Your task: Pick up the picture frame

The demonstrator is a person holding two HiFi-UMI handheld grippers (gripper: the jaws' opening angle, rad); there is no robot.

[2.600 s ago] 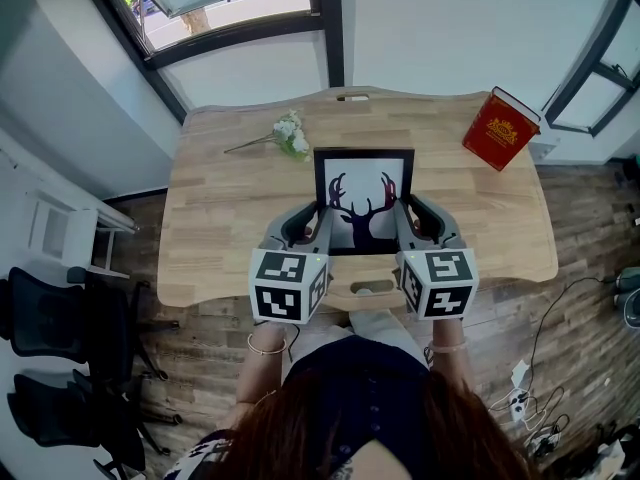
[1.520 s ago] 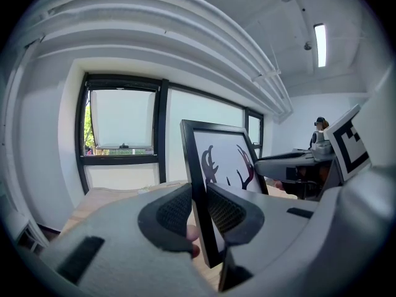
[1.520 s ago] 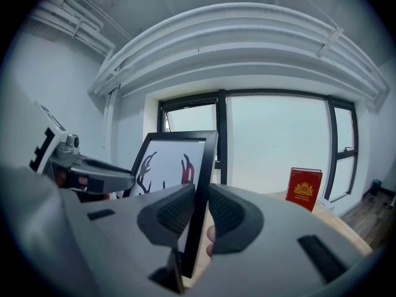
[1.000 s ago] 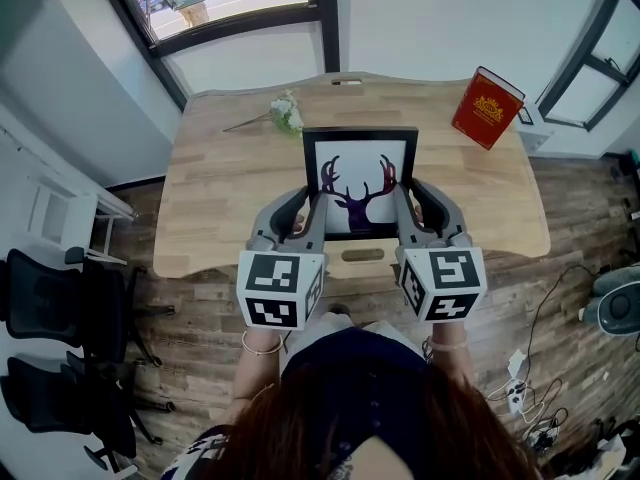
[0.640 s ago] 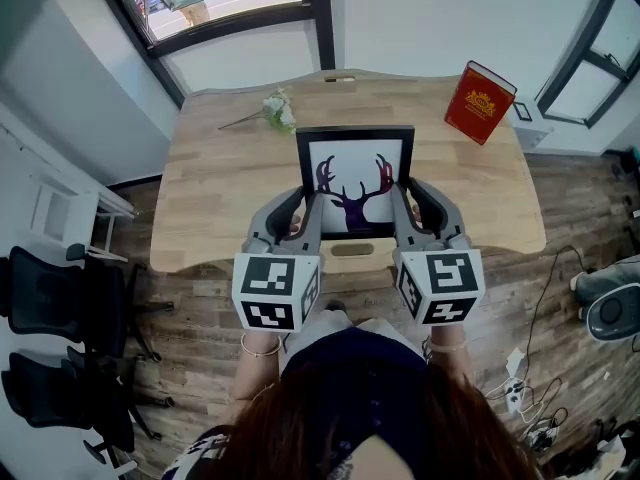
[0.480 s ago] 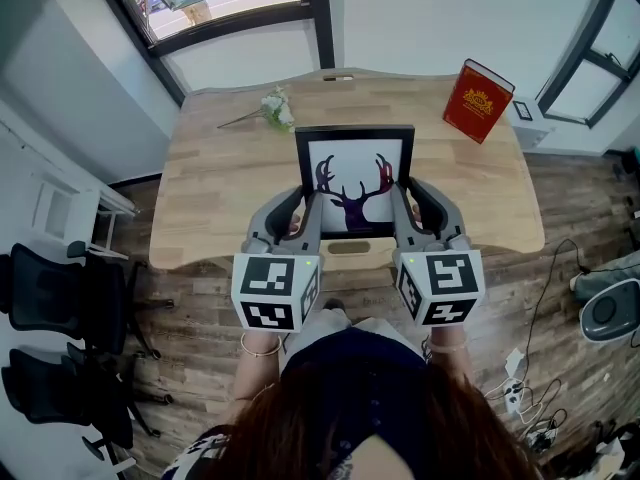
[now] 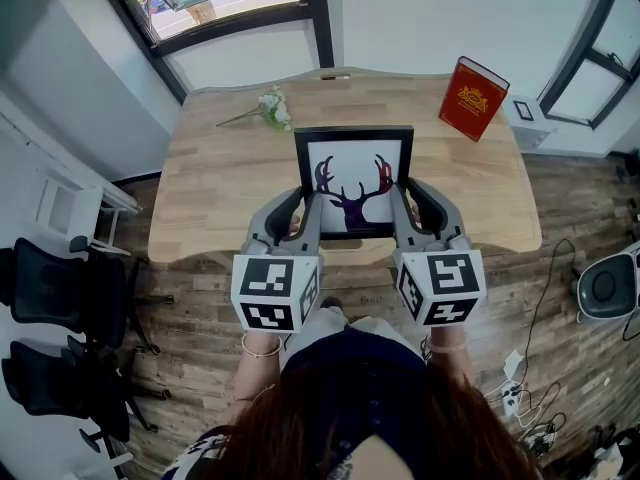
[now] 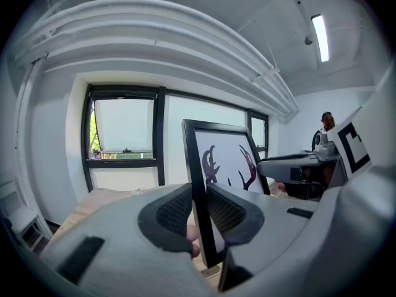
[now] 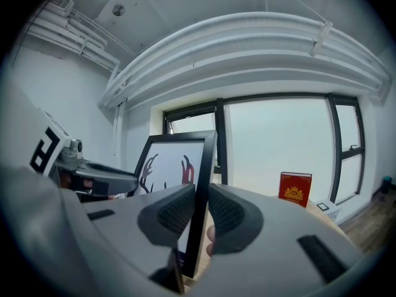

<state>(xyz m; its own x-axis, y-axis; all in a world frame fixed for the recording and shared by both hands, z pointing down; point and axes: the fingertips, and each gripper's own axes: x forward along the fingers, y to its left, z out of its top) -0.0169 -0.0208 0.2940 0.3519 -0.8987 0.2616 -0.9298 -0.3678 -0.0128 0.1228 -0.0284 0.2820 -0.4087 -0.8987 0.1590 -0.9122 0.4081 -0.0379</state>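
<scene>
Wooden table [image 7: 210, 188], seen from above. Over its near half I hold the picture frame [image 7: 352, 183] upright, deer print facing me, between my two tongs. My left gripper [image 7: 302, 208] is clamped on the frame's left edge and my right gripper [image 7: 410, 206] on its right edge, pads pressing both faces. A red book [image 7: 473, 98] stands at the far right corner and a flower sprig [image 7: 270, 108] lies far left.
</scene>
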